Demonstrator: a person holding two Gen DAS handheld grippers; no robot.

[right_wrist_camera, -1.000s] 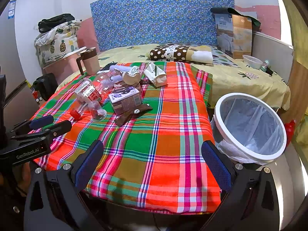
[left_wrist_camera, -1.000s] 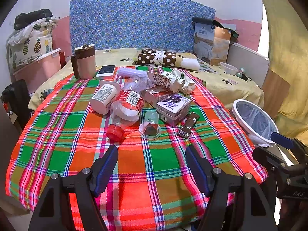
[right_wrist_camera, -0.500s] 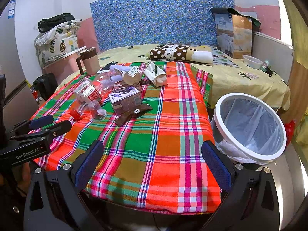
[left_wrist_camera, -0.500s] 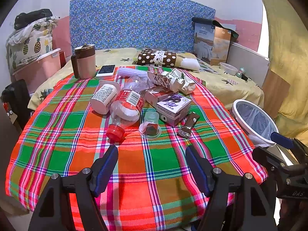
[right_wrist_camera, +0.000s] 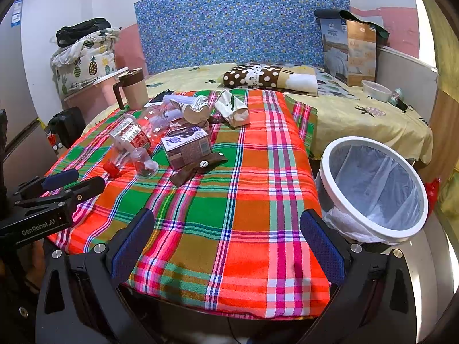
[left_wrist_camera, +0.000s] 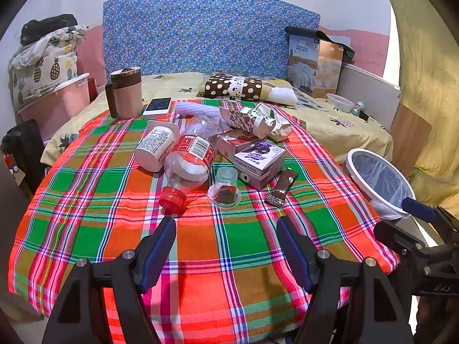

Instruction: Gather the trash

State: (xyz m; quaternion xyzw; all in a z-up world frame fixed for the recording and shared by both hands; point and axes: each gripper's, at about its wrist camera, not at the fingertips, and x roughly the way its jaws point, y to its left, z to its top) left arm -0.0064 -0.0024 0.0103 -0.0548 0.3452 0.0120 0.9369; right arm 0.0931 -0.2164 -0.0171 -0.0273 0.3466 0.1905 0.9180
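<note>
Trash lies clustered on the red, green and orange plaid cloth (left_wrist_camera: 120,200) covering the near end of the bed: a clear plastic bottle with a red cap and red label (left_wrist_camera: 188,166), a white cylindrical tub (left_wrist_camera: 155,147), a small purple-and-white carton (left_wrist_camera: 259,160), a clear plastic cup lying beside the carton (left_wrist_camera: 225,189), a dark brown wrapper (left_wrist_camera: 281,187) and crumpled printed paper (left_wrist_camera: 258,120) at 12 o'clock of the heap. A white-rimmed bin lined with a translucent bag (right_wrist_camera: 373,189) stands on the floor at 3 o'clock of the cloth; its liner appears empty, so collection has seemingly not begun and every piece remains to be moved. Left gripper (left_wrist_camera: 226,242) hangs over the near edge of the cloth at 6 o'clock of the heap, jaws spread wide, holding nothing. Right gripper (right_wrist_camera: 226,238) likewise has its jaws apart and empty, between cloth and bin. A brown-lidded beige mug (left_wrist_camera: 126,91) and a phone (left_wrist_camera: 157,106) at 11 o'clock look like keepers.
</note>
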